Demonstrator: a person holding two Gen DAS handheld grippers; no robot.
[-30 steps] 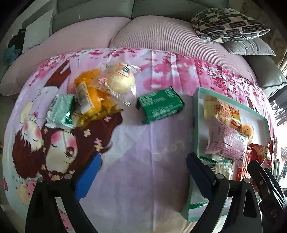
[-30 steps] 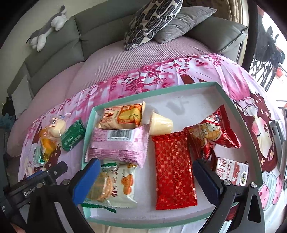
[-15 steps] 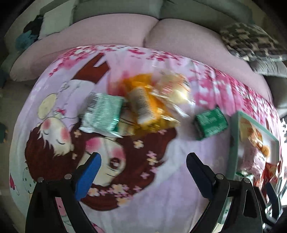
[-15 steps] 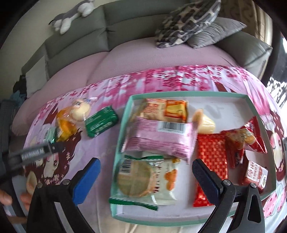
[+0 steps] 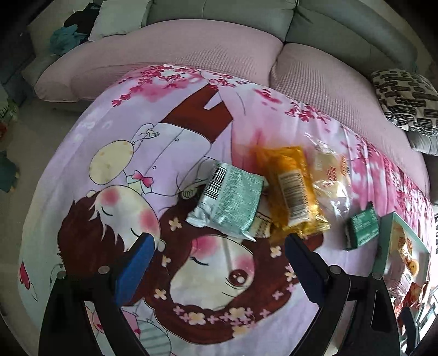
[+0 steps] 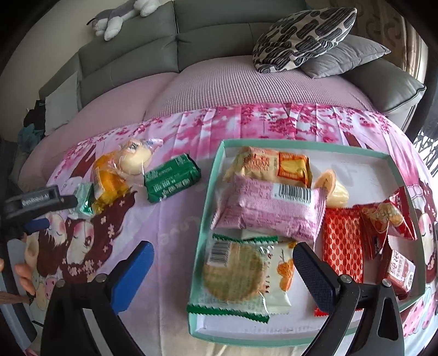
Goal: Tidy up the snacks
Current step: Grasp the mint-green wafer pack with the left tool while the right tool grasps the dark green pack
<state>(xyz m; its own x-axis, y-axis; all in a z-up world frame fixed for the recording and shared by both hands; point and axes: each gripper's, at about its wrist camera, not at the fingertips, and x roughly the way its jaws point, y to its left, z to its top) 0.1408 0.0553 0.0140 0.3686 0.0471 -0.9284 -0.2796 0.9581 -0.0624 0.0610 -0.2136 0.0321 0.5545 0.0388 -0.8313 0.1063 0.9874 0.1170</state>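
Observation:
Loose snacks lie on the pink cartoon cloth [image 5: 115,153]: a pale green packet [image 5: 230,202], an orange packet [image 5: 293,191], a clear-wrapped bun [image 5: 331,175] and a dark green bar [image 5: 361,226]. My left gripper [image 5: 219,254] is open and empty, just short of the pale green packet; it also shows in the right wrist view [image 6: 41,202]. The teal tray [image 6: 208,197] holds a pink packet [image 6: 271,210], a round-cracker packet [image 6: 235,276], red packets [image 6: 342,246] and others. My right gripper [image 6: 221,268] is open and empty over the tray's near left corner.
A grey sofa [image 6: 208,35] with a pink seat cover [image 6: 232,90], patterned cushion [image 6: 301,35] and plush toy [image 6: 117,16] stands behind the cloth. The tray's edge [image 5: 383,246] shows at the right of the left wrist view. A hand [image 6: 24,276] holds the left gripper.
My left gripper has swung left, away from the tray and toward the loose snack pile. My right gripper has shifted left over the tray's near left corner. Both stayed open.

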